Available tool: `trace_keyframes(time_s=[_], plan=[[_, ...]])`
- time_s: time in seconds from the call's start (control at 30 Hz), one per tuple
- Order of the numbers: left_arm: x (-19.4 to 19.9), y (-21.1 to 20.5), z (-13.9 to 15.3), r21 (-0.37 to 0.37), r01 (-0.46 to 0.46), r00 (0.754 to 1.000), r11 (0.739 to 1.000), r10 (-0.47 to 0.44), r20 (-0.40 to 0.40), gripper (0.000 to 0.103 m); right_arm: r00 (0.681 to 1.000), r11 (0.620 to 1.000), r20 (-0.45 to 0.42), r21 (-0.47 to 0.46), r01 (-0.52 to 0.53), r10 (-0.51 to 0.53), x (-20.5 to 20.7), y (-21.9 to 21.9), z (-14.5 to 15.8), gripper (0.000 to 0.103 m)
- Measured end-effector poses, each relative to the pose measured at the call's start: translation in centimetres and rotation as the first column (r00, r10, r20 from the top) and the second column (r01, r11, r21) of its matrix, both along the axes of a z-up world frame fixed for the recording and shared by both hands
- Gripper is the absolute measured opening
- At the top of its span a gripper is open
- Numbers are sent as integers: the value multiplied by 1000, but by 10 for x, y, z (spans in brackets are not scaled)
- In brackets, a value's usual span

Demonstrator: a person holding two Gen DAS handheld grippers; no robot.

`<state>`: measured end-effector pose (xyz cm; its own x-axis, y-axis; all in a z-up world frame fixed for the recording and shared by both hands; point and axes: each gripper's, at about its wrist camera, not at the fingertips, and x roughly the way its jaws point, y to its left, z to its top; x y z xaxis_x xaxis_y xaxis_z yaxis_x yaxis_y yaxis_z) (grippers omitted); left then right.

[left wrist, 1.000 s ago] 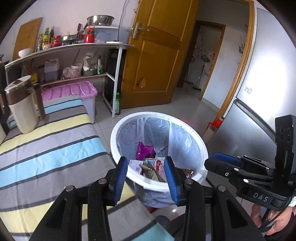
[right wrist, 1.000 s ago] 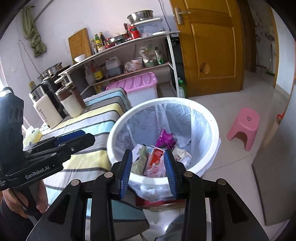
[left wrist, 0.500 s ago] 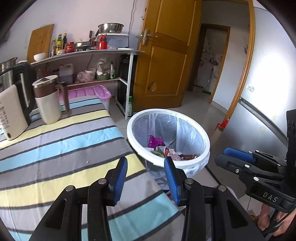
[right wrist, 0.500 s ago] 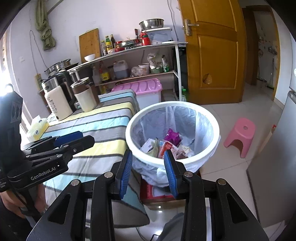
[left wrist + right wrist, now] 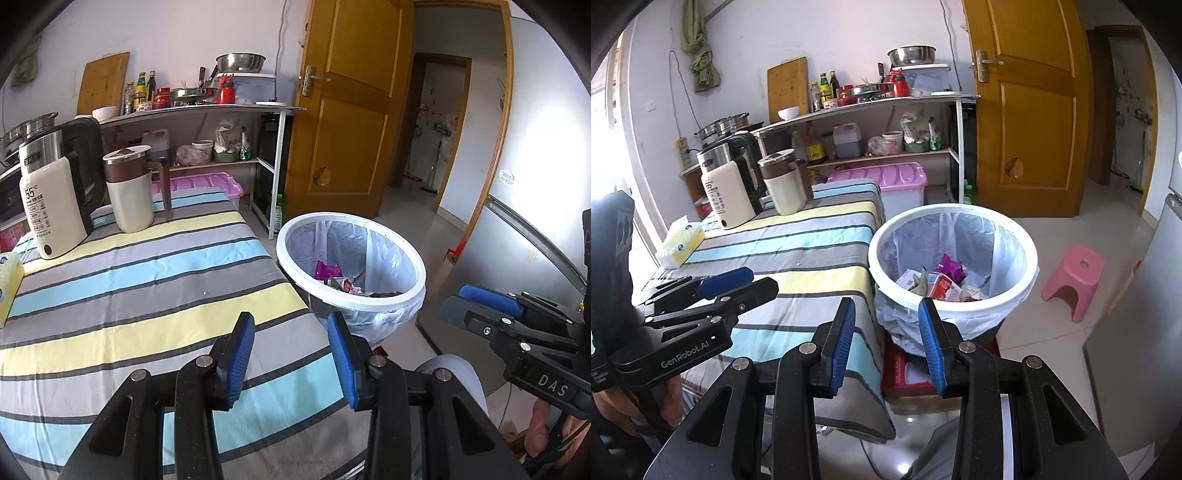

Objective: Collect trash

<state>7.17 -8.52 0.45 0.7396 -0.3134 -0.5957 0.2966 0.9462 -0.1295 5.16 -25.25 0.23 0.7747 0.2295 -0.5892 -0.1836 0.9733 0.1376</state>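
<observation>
Trash (image 5: pixel 938 284): crumpled wrappers, mostly pink, red and white with one purple packet, lying in the bottom of the white-rimmed bin (image 5: pixel 1027 266). Bin is lined with a translucent plastic bag (image 5: pixel 993 243) whose edge folds over the rim and hangs down outside. Bin stands on the tiled floor just beside the end of the striped tablecloth (image 5: pixel 129 291); a red box (image 5: pixel 905 373) sits under or against its base.

Left gripper (image 5: pixel 291 354): blue pads parted to a moderate gap, nothing between them; held above the cloth's near edge. Right gripper (image 5: pixel 886 343): pads parted somewhat narrower, also empty; held over the table corner, short of the bin.

On the cloth, far end: white electric kettle (image 5: pixel 51 206) and cream jug with brown lid (image 5: pixel 131 192), side by side, both closed, contents not visible. Yellow tissue box (image 5: pixel 681 243) at the left edge.

Behind: pink-lidded storage tub (image 5: pixel 897 181), closed, below the shelf unit (image 5: pixel 871 107). Steel bowl (image 5: pixel 911 55) on a lidded clear container on the top shelf.
</observation>
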Motion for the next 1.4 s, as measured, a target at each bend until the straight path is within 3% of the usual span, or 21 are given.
trace_keyframes(time_s=[1.4], plan=[[-5, 1, 5, 22, -14, 1000, 1000, 13, 20, 41, 1000, 1000, 5, -1, 2, -2, -3, -2, 3, 37]])
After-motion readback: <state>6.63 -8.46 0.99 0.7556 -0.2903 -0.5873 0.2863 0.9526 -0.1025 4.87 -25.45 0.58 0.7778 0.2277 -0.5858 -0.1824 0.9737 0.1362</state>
